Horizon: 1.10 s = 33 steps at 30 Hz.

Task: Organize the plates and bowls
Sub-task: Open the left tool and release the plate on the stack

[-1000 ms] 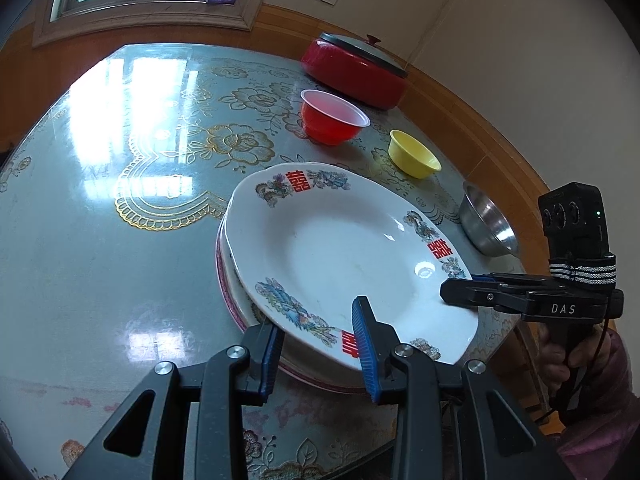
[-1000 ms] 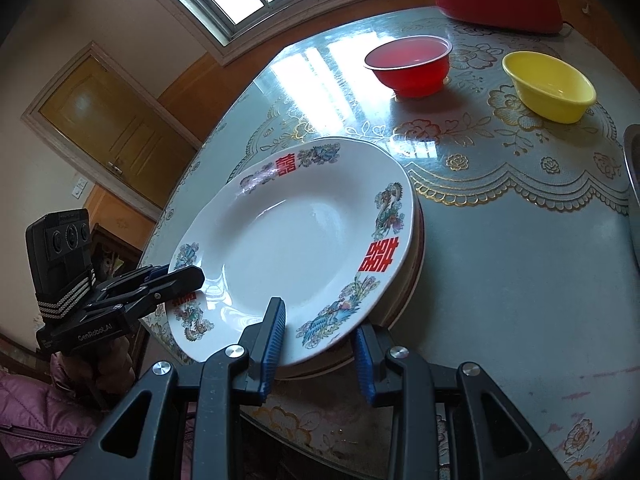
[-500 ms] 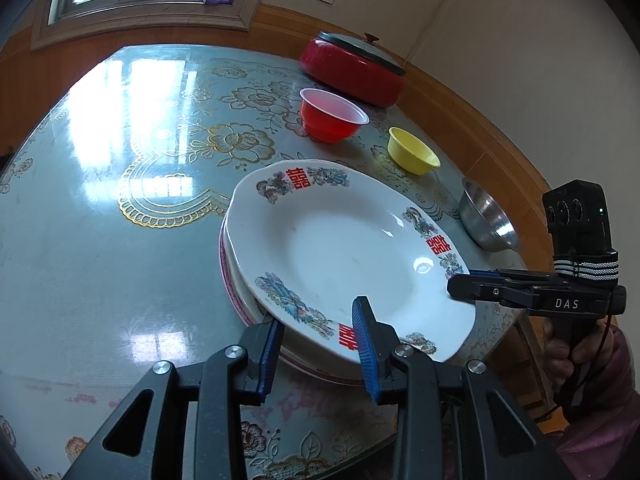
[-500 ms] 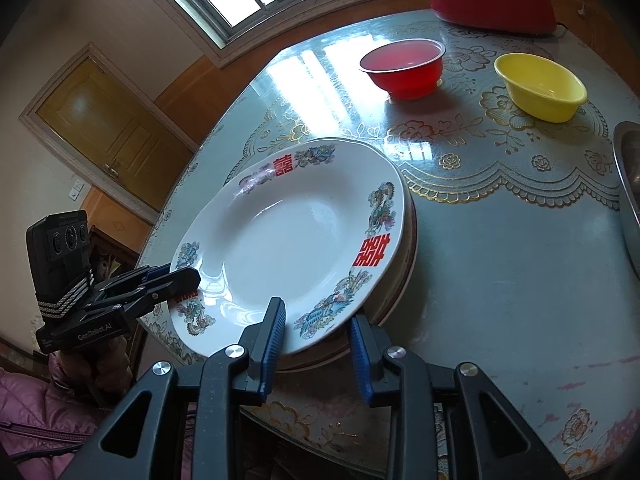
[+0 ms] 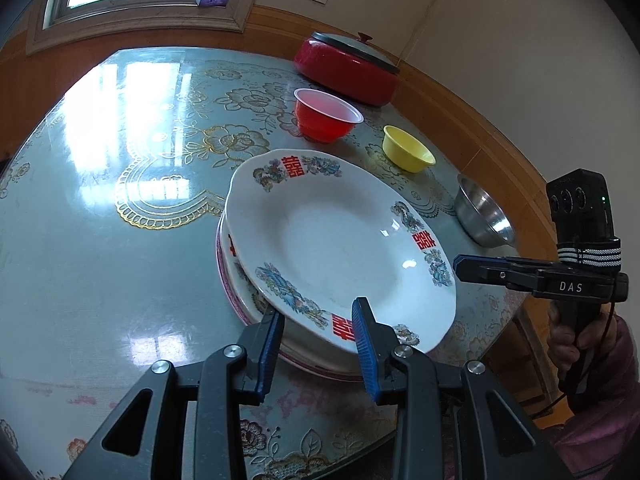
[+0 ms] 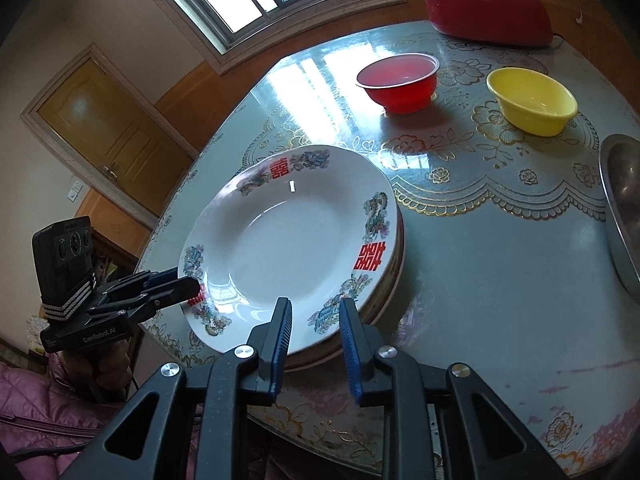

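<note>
A white plate (image 5: 336,248) with red characters and floral rim lies on a stack of plates (image 5: 236,280) near the table's front edge; it also shows in the right wrist view (image 6: 280,248). My left gripper (image 5: 318,338) is open, its jaws either side of the plate's near rim. My right gripper (image 6: 314,330) is open at the plate's rim on its side. A red bowl (image 5: 326,118), a yellow bowl (image 5: 406,154) and a steel bowl (image 5: 482,216) stand beyond.
A red lidded cooker (image 5: 346,66) stands at the table's far edge by the wall. The round table (image 5: 120,160) has a glossy floral cloth. The steel bowl sits close to the table's right edge (image 6: 622,208).
Both grippers have drawn back slightly from the plate, which has settled lower on the stack. The jaws stay open.
</note>
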Tool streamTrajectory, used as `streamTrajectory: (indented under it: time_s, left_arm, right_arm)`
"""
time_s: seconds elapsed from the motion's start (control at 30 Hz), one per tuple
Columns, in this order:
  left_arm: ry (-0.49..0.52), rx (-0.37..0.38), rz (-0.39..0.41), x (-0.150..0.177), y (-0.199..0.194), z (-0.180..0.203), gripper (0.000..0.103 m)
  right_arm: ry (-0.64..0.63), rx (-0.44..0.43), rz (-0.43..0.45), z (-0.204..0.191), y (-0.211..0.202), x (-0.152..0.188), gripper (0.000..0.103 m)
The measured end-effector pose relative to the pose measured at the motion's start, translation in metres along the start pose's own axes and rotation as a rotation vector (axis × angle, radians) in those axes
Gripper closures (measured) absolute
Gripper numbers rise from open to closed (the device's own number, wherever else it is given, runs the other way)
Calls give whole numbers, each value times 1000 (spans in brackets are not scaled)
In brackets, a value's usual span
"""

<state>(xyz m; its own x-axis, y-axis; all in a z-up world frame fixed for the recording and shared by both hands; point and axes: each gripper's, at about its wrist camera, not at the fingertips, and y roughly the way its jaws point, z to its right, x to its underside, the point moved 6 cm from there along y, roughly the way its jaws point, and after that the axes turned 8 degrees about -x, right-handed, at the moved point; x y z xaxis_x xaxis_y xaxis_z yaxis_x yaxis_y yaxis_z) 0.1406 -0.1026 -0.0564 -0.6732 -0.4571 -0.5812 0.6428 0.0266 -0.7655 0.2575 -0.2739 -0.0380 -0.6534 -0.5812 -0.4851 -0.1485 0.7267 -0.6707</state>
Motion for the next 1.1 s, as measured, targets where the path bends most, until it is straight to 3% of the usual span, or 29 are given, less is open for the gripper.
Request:
streamTrajectory:
  time_s: [0.3, 0.5, 0.6, 0.83, 0.9, 1.1]
  left_arm:
    - [-33, 32, 24, 1, -9, -6, 69]
    - [-54, 14, 39, 1, -14, -14, 69]
    - [-50, 43, 81, -2, -25, -12, 69]
    - [-93, -43, 85, -10, -18, -28, 63]
    - [-103, -80, 91, -13, -15, -34, 54]
    - [-111, -135, 56, -19, 5, -40, 43]
  right_arm:
    - [-2, -19, 27, 0, 0, -16, 79]
    - [22, -25, 52, 4, 3, -29, 79]
    - [35, -22, 62, 6, 6, -36, 78]
    - [80, 15, 121, 22, 6, -60, 78]
    - [106, 28, 143, 32, 6, -67, 78]
    - [179, 25, 119, 54, 28, -77, 78]
